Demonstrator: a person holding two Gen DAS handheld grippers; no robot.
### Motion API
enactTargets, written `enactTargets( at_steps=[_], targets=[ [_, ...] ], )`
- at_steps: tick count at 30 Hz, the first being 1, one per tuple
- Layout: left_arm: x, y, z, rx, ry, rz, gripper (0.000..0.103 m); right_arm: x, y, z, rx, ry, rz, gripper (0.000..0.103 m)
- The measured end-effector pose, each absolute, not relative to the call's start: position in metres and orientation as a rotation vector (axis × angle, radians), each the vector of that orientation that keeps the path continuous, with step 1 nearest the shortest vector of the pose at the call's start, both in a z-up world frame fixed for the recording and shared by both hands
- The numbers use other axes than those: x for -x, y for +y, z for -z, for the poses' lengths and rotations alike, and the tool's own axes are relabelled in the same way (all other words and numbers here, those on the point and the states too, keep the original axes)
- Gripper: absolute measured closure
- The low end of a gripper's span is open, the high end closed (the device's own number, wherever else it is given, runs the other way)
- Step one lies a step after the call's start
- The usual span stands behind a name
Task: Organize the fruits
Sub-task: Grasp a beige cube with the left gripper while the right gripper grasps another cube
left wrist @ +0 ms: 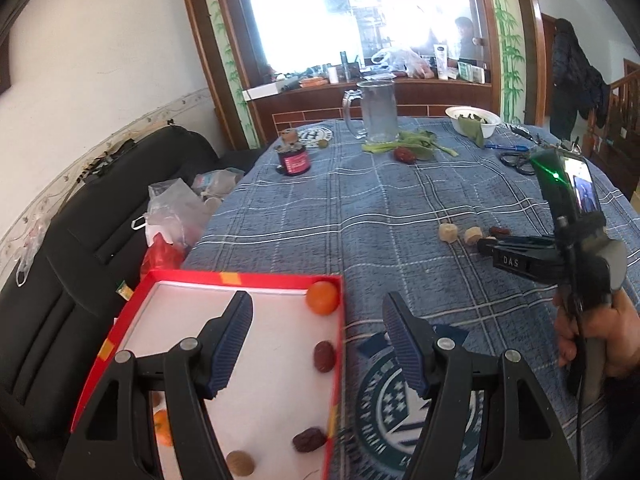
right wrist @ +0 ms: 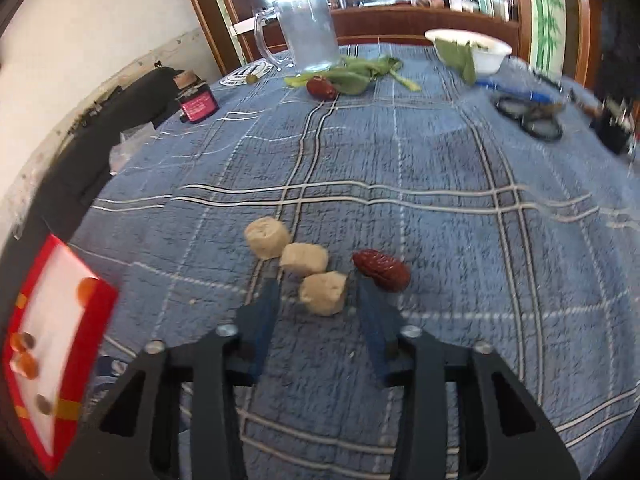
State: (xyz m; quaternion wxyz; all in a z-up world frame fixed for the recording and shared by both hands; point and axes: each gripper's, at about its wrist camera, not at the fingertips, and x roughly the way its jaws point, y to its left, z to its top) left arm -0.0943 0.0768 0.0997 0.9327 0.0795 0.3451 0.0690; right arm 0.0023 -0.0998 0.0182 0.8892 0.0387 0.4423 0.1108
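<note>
on the blue plaid tablecloth our right gripper brackets the near pale beige cube, pads not pressing yet; we should close squarely, sparing the wrinkled red date. left gripper gapes empty over the red-rimmed box.

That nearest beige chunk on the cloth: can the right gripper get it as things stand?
Probably yes. The beige chunk already sits between the right gripper's fingers, pads not visibly touching. The date lies just outside one finger.
</note>
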Motion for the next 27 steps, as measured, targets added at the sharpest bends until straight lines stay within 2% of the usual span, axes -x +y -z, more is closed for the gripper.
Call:
enactTargets(
  at_steps=[5,9,12,15,23,24,27],
  targets=[
    [0.062,0.051,-0.094,-0.162,0.740,-0.082,0.036,-0.005,-0.119,-0.021,-0.127,0.934,-0.281,0.078],
    [0.023,0.018,-0.076,-0.134,0.818,0.022,0.036,-0.015,-0.172,-0.036,-0.355,0.907,-0.260,0.078],
    [-0.004,-0.005,-0.060,-0.127,0.873,0.064,0.041,-0.016,-0.221,-0.045,-0.488,0.855,-0.184,0.078],
    [-0.032,-0.029,-0.041,-0.116,0.932,0.099,0.052,-0.013,-0.247,-0.049,-0.572,0.819,-0.140,0.078],
    [-0.064,-0.051,-0.019,-0.136,0.971,0.086,0.057,-0.011,-0.245,-0.054,-0.603,0.807,-0.171,0.078],
    [-0.065,-0.052,-0.019,-0.139,0.966,0.078,0.059,-0.013,-0.243,-0.054,-0.605,0.806,-0.173,0.078],
    [-0.066,-0.052,-0.018,-0.114,0.962,0.121,0.080,-0.015,-0.241,-0.053,-0.604,0.811,-0.180,0.078]
  ],
)
